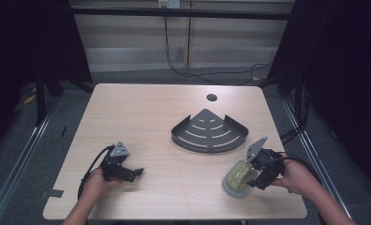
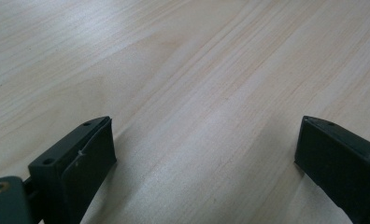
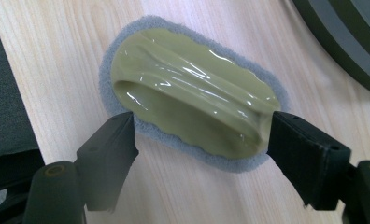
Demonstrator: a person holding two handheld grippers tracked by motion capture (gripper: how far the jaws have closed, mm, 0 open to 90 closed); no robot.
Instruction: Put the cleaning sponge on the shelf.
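We see the right hand-held gripper (image 3: 199,140), jaws apart, straddling a green scrubber (image 3: 192,91) on the surface (image 1: 146,117) beside a dark corner rack (image 1: 209,131); the left hand-held gripper (image 2: 204,149) rests released nearby.

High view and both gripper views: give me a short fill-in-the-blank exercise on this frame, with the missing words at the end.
1. The scrubbing pad has an olive-green handle on a ____ felt base.
2. The right gripper has its jaws ____ on either side of the pad.
3. The left gripper is open over bare ____.
4. The dark corner rack lies on the table, ____ from the pad.

Missing words: grey; open; wood; apart
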